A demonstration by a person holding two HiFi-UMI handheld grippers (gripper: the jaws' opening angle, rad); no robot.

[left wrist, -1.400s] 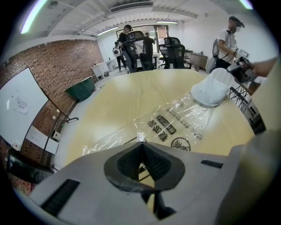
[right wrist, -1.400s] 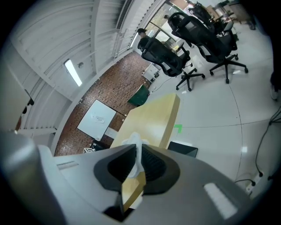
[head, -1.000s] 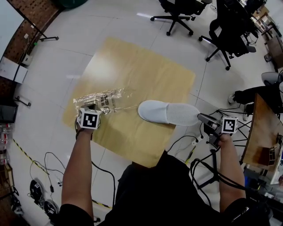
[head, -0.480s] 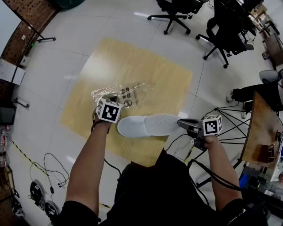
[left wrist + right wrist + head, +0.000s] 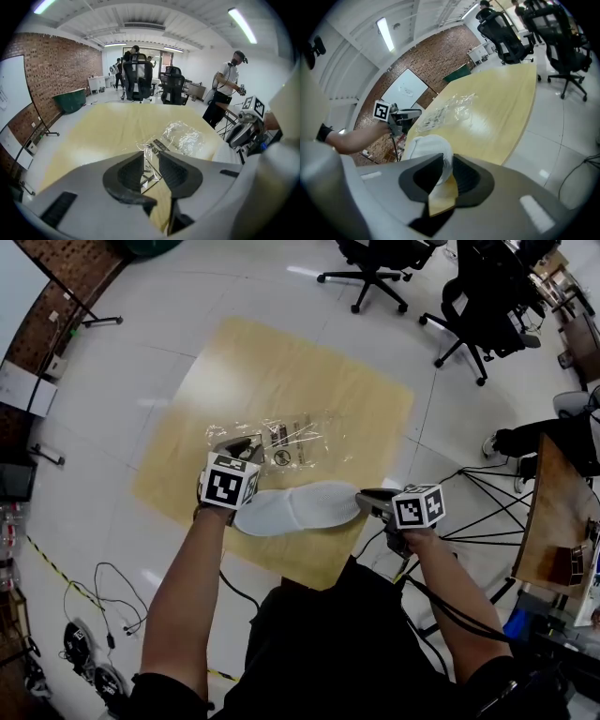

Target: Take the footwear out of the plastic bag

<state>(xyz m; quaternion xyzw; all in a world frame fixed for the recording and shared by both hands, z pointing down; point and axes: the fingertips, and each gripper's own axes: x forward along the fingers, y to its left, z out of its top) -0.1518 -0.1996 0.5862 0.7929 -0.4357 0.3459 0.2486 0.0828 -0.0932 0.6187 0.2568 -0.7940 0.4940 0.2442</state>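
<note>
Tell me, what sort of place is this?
Likely an open office or lab workspace: rolling office chairs stand on a pale tiled floor, and a whiteboard hangs on a brick wall.

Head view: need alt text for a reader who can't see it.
A white slipper is out of the clear plastic bag, beside it over a wooden board on the floor. The left gripper pinches the bag. The right gripper has the slipper's heel end between its jaws, which have just been opening.

Brick wall [image 5: 61, 70], glossy white floor [image 5: 122, 362], black office chairs [image 5: 380, 259]
</note>
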